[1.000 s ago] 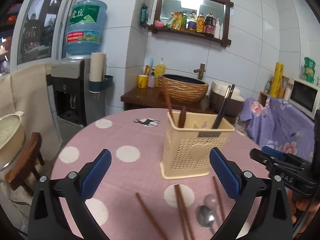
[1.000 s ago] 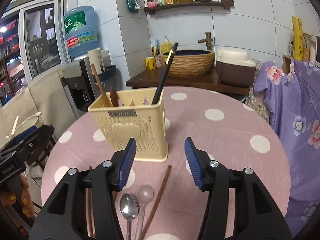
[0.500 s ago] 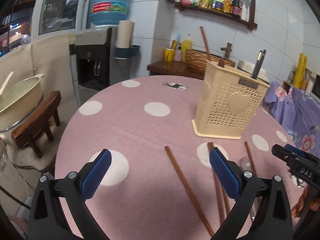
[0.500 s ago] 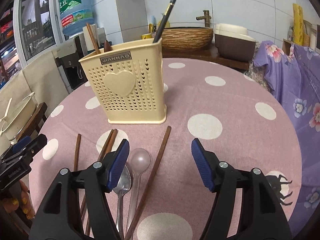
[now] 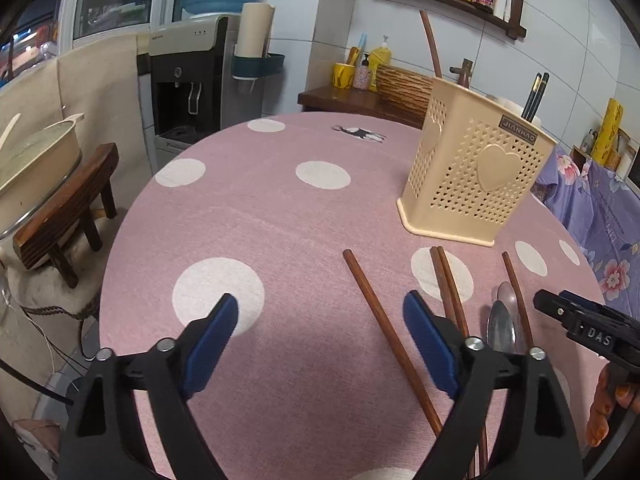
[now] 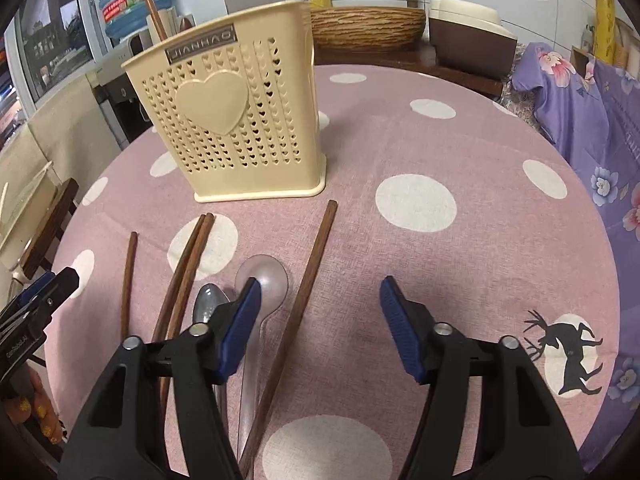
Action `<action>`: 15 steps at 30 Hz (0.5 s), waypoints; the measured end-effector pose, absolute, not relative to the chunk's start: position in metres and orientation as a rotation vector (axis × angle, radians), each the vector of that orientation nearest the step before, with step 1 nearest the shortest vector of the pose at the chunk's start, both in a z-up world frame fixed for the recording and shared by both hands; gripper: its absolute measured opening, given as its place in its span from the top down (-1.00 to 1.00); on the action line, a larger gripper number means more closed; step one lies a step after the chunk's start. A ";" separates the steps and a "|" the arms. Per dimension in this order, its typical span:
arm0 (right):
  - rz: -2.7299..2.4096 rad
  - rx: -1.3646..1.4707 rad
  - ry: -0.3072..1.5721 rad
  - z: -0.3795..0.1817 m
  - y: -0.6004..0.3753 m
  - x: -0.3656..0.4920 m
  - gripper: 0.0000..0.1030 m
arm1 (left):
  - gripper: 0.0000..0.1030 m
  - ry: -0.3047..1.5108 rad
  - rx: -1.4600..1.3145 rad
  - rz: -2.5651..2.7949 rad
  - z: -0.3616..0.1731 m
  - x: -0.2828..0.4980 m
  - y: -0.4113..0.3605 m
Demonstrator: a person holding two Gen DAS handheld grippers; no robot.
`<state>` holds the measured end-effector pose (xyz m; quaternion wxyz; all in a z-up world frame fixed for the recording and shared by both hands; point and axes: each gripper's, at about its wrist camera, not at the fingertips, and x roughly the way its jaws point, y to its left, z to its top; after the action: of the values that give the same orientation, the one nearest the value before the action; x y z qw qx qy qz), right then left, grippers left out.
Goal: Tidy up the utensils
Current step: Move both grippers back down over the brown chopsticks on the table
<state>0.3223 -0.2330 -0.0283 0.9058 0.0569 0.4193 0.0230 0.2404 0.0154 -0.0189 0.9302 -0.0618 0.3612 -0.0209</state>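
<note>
A cream perforated utensil holder stands on the pink dotted table and holds a brown chopstick and black chopsticks. Several brown chopsticks lie in front of it: a single one, a pair, and another single. A metal spoon and a clear plastic spoon lie among them. My left gripper is open and empty over the table, left of the single chopstick. My right gripper is open and empty, straddling the rightmost chopstick.
The round table ends at the left, where a wooden stool with a pot stands. A water dispenser and a counter with a woven basin are behind. A purple floral cloth lies to the right.
Both grippers have dropped lower and tilted toward the table, so the chopsticks and spoons now lie close in front of the fingers. The right gripper has opened wider.
</note>
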 end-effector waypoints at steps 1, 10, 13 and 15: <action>0.045 0.112 0.870 -0.029 -0.232 0.324 -0.02 | -0.39 0.751 -0.128 -0.044 -0.021 0.242 0.015; 0.007 0.174 0.936 -0.039 -0.234 0.363 0.31 | -0.08 0.787 -0.128 -0.060 -0.026 0.247 0.009; -0.007 0.182 0.966 -0.045 -0.232 0.374 0.42 | -0.08 0.803 -0.113 -0.066 -0.026 0.250 0.005; -0.023 0.176 0.965 -0.047 -0.230 0.377 0.51 | -0.08 0.817 -0.107 -0.070 -0.027 0.252 0.003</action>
<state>0.3766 -0.2300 -0.0466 0.8820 0.0844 0.4635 -0.0112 0.2519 0.0030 -0.0272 0.9157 -0.0518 0.3969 -0.0340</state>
